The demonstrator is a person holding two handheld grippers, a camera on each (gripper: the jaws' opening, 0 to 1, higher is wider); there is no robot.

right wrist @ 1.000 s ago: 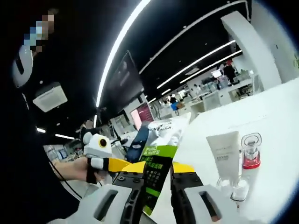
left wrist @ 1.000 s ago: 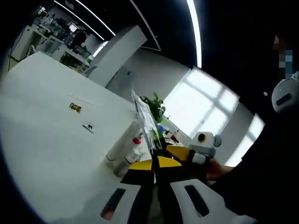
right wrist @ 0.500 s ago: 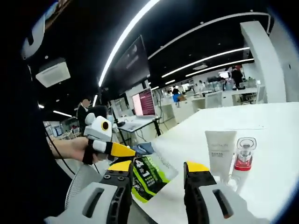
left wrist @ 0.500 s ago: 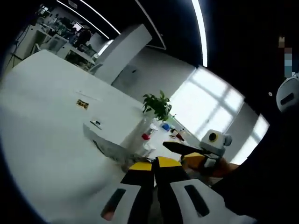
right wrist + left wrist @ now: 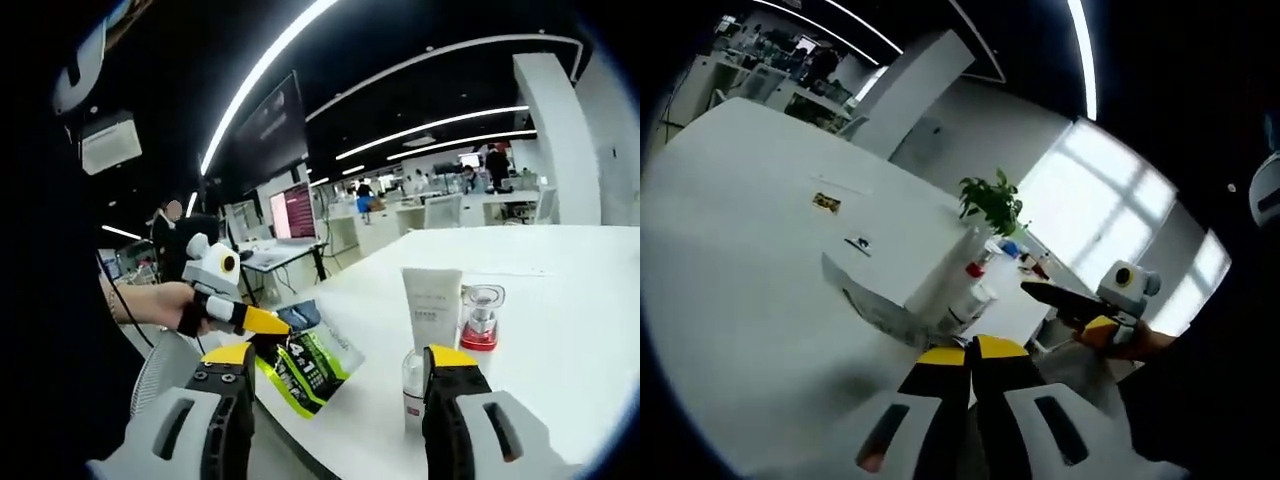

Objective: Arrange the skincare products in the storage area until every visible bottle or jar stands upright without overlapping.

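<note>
While the left tongs [image 5: 970,352] pinch the flat pouch [image 5: 305,362] by its end, the right tongs [image 5: 340,362] gape

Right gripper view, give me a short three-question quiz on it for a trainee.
1. Is the white tube upright or lying flat on the table?
2. True or false: the right gripper has its jaws shut.
3. The left gripper holds: A the white tube, B the green pouch, C nothing.
Key: 1 upright; 2 false, the jaws stand wide apart; 3 B.
</note>
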